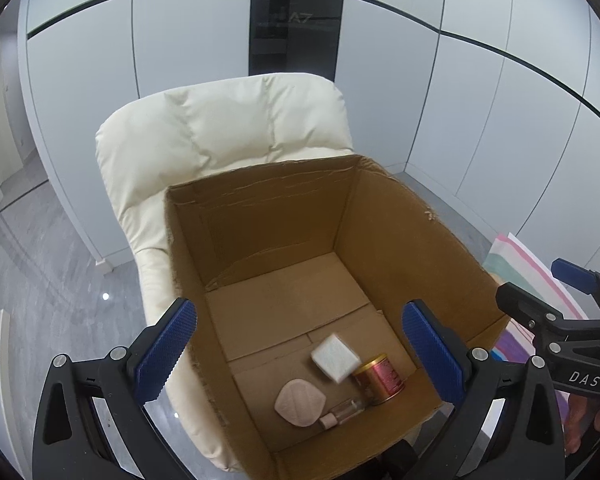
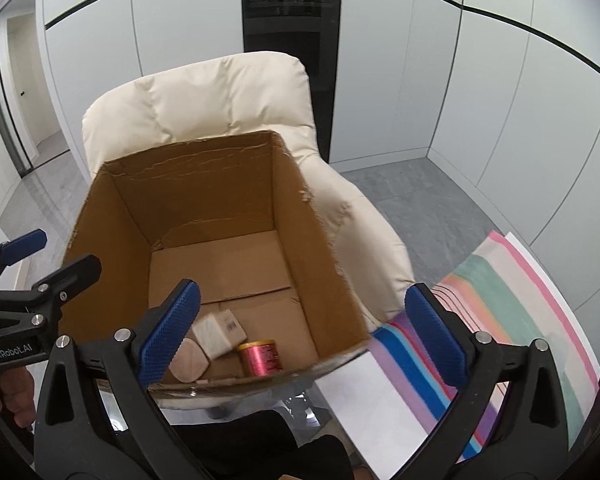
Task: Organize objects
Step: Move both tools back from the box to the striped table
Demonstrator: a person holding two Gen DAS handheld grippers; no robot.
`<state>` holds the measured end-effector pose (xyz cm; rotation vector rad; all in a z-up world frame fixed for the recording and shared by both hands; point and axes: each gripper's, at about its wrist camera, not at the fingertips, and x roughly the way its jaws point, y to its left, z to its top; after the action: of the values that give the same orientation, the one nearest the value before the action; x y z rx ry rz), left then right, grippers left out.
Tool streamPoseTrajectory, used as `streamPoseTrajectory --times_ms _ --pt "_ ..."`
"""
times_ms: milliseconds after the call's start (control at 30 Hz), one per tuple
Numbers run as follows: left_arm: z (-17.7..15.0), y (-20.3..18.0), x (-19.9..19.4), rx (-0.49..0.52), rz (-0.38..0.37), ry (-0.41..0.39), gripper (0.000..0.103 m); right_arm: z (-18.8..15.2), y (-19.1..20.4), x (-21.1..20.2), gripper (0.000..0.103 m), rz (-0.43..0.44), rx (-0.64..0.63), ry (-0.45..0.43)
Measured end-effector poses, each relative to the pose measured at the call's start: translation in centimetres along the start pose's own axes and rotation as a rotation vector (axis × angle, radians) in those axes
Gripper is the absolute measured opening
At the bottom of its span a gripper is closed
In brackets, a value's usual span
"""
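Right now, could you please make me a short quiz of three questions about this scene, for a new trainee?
1. True or false: the cardboard box sits on a cream padded chair.
2. Multiple choice: which item lies inside the box? A) a blue mug B) a red-and-gold tin C) a banana
3. Short answer: what is between the fingers of the left gripper and the right gripper?

Key:
1. True.
2. B; beside it lie a white packet, a pink pad and a small clear bottle.
3. Nothing is gripped; both stand wide open above the box.
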<state>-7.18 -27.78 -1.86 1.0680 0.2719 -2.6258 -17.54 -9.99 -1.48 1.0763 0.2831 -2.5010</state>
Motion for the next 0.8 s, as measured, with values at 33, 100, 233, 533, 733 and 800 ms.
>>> streamPoseTrajectory --times_ms 33,100,233,533,733,800 --pt "0.0 -0.3 0.0 0.003 -0.002 -0.001 0.103 -0.1 -0.4 -0.1 0.103 -0.004 0.003 0.002" --pt "0.1 -1.0 0.1 0.008 -0.007 -0.001 0.103 -0.4 -1.1 -0.2 0.103 -0.016 0.007 0.003" --pt "0.1 -2.6 0.4 0.019 -0.024 0.000 0.103 -1.0 -2.6 -0.8 0.103 -0.034 0.023 -0.001" --pt "0.3 -6.5 0.6 0.055 -0.071 -0.004 0.103 -2.7 -6.4 -2.1 0.103 -0.081 0.066 -0.001" --pt "0.2 -9.6 0.7 0.094 -0.105 -0.002 0.103 -3.8 -9.4 -3.4 0.103 -0.118 0.117 -0.005" --pt "0.1 -10.7 0.6 0.110 -0.116 -0.004 0.103 -4.2 -10.5 -3.9 0.103 -0.130 0.132 -0.008"
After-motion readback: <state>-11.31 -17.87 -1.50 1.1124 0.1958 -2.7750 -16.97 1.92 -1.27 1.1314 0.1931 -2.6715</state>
